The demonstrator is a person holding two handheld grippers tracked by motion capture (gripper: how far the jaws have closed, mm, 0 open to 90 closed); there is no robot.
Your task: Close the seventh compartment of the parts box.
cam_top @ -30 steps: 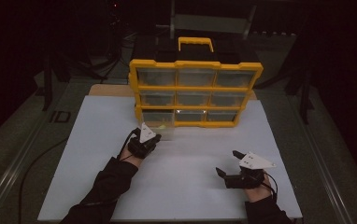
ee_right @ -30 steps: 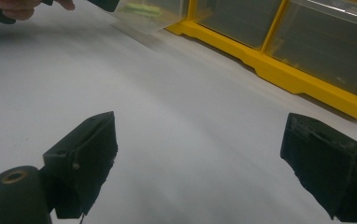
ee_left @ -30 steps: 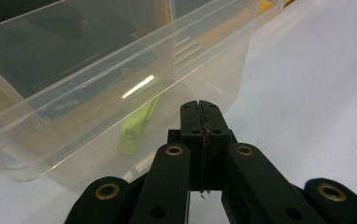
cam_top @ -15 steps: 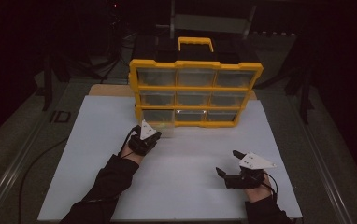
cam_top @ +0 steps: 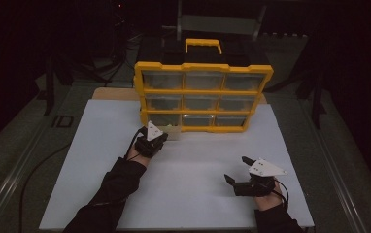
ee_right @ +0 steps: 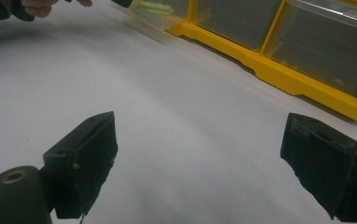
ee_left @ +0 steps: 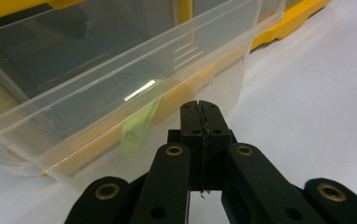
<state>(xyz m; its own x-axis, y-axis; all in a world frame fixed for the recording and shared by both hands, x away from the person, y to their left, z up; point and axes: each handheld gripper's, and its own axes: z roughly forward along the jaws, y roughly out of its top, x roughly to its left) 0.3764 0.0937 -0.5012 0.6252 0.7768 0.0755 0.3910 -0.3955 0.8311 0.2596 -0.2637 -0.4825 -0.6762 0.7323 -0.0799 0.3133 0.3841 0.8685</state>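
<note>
A yellow organiser cabinet [cam_top: 204,90] with clear drawers stands upright at the back of the white board [cam_top: 96,145]. Its bottom-left drawer [cam_top: 172,131] is pulled out a little. In the left gripper view this clear drawer [ee_left: 97,79] holds a pale green piece [ee_left: 137,129] seen through its front wall. My left gripper [cam_top: 160,139] is shut, its tips [ee_left: 199,106] just in front of that drawer's lower front, with nothing visible between them. My right gripper [cam_top: 237,169] rests low over the board at the front right, jaws wide open [ee_right: 204,154] and empty.
The cabinet has a yellow carry handle [cam_top: 203,44] on top, and its other drawers are pushed in. The yellow base rail [ee_right: 279,77] runs across the far right of the right gripper view. Bare white board lies between the two hands. Dark surroundings ring the table.
</note>
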